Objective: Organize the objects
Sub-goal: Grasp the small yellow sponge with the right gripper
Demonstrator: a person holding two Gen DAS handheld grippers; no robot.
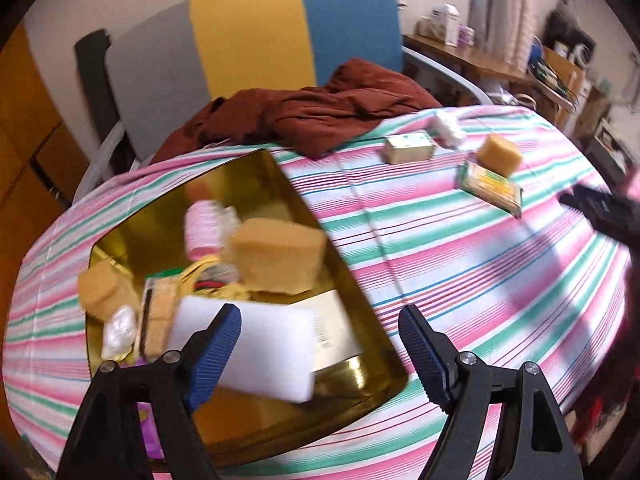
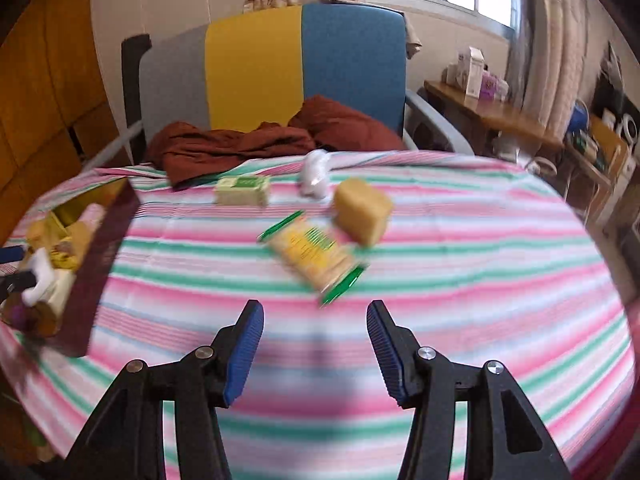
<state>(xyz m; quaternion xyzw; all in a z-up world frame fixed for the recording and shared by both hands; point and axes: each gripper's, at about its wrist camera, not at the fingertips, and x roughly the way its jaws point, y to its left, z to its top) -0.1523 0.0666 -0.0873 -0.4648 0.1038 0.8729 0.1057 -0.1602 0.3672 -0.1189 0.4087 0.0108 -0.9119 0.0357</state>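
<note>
A gold tin box [image 1: 308, 216] sits on the striped tablecloth and holds several items: a white block [image 1: 260, 344], a tan sponge [image 1: 280, 256], a pink roll [image 1: 202, 228]. My left gripper [image 1: 320, 344] is open above the box's near right corner, the white block just behind its left finger. My right gripper [image 2: 316, 344] is open and empty above the cloth. Ahead of it lie a yellow-green packet [image 2: 316, 256], a tan sponge [image 2: 362, 216], a pale green box [image 2: 242, 190] and a white wrapped item [image 2: 314, 178]. The box [image 2: 92, 240] is at its left.
A rust-red cloth [image 1: 312, 112] lies at the table's far edge against a grey, yellow and blue chair [image 1: 248, 44]. A wooden side table [image 2: 492, 116] with bottles stands at the right. The right gripper shows at the right edge of the left wrist view [image 1: 600, 208].
</note>
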